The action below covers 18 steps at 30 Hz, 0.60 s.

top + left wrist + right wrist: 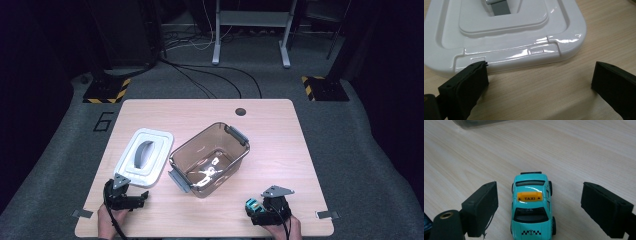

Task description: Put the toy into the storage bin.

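On the table (280,125), the brown bin (210,159) sits empty, white lid (144,156) beside it.

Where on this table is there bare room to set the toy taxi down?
Bare wood lies right of the clear brown plastic bin, out to the table's right edge, and along the far edge by the round dark hole. The left-centre is crowded: the white rectangular lid sits close beside the bin, the left hand-held gripper near it.

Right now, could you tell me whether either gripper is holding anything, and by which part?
Nothing is held. The right gripper stands open astride the toy taxi; the left gripper is open before the white lid.
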Motion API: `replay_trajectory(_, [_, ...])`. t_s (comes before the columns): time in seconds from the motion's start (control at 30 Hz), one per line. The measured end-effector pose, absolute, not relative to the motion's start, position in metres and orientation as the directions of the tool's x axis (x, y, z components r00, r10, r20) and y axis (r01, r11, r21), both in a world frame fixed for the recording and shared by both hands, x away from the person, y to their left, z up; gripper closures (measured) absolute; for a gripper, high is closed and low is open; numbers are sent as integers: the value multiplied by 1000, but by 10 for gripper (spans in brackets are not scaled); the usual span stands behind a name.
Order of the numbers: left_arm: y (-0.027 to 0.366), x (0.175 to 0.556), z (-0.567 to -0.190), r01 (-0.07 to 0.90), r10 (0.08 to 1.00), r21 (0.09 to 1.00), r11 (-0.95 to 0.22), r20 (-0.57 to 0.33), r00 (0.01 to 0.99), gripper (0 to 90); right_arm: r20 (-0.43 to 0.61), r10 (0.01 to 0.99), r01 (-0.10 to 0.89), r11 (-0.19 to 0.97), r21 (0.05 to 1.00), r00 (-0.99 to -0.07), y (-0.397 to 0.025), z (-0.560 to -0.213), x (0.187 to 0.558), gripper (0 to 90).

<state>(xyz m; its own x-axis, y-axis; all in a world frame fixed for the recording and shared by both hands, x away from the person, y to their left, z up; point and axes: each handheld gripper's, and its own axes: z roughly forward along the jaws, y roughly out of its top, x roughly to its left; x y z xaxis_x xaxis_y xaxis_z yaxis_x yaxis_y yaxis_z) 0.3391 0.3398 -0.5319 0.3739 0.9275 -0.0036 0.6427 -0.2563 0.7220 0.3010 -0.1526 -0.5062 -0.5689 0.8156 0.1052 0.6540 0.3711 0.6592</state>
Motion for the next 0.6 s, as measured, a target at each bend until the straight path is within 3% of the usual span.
replay_trajectory(0.37, [340, 339, -532, 643, 927, 722, -257, -4, 374, 3, 82, 809, 637, 391, 665, -582, -150, -514, 299, 151])
replay_trajectory(0.6, [340, 339, -532, 643, 927, 722, -257, -3, 374, 4, 78, 803, 633, 402, 662, -591, -149, -513, 298, 328])
